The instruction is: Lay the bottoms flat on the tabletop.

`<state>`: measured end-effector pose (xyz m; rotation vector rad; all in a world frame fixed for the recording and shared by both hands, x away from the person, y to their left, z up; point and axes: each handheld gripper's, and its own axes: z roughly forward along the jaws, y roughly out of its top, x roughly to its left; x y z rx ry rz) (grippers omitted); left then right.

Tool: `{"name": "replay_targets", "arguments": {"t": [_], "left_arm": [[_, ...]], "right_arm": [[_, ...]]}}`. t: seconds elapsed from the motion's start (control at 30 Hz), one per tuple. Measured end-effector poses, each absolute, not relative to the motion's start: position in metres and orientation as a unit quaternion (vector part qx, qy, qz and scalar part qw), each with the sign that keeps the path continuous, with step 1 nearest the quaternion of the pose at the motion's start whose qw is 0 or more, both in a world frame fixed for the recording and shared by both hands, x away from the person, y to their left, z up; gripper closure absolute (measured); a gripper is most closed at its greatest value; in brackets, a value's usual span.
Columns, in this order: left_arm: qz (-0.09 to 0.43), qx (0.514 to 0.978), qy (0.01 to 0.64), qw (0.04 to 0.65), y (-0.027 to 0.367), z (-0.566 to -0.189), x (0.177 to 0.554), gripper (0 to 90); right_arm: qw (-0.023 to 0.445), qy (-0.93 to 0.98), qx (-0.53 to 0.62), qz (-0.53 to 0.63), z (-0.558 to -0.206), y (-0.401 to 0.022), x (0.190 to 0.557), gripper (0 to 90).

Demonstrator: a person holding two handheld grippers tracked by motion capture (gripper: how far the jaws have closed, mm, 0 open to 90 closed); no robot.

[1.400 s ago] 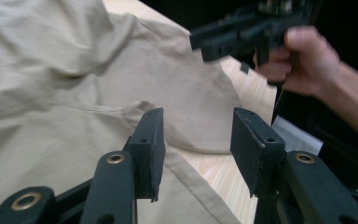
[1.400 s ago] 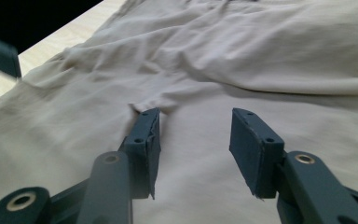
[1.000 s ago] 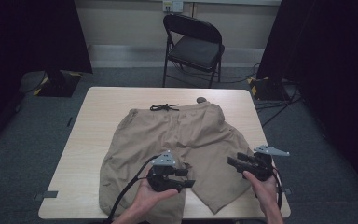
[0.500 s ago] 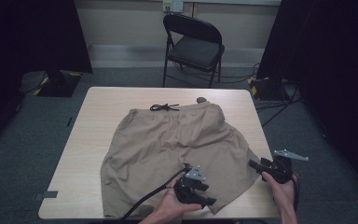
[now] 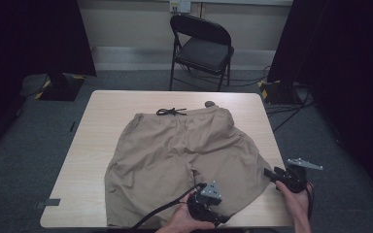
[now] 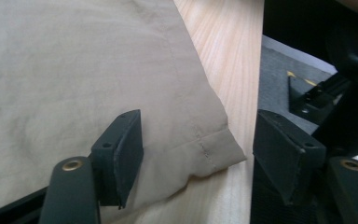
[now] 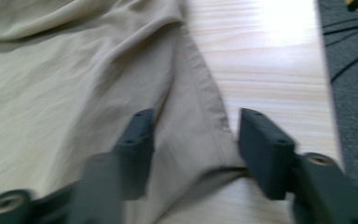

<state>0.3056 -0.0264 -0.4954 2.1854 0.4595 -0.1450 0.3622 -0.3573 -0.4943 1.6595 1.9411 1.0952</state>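
Here the tan shorts (image 5: 179,155) lie flat on the table (image 5: 102,126), with both hand-held grippers at the near right leg hem. The left hand-held gripper (image 6: 196,154) has just been opening, its jaws straddling the hem corner unclenched. The right hand-held gripper (image 7: 193,140) has just been closing around the side edge, not yet pinching. Closing too high might catch just one layer, or let the hem slip free.
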Motion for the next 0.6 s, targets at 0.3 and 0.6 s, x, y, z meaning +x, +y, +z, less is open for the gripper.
{"name": "replay_targets", "arguments": {"t": [0.3, 0.6], "left_arm": [[-0.015, 0.879, 0.180, 0.440, -0.026, -0.498, 0.297, 38.7], [0.008, 0.875, 0.203, 0.439, -0.023, -0.498, 0.300, 75.4]], "right_arm": [[0.173, 0.704, 0.552, 0.412, -0.483, -0.336, 0.352, 86.4], [0.175, 0.706, 0.538, 0.426, -0.475, -0.326, 0.347, 86.4]]}}
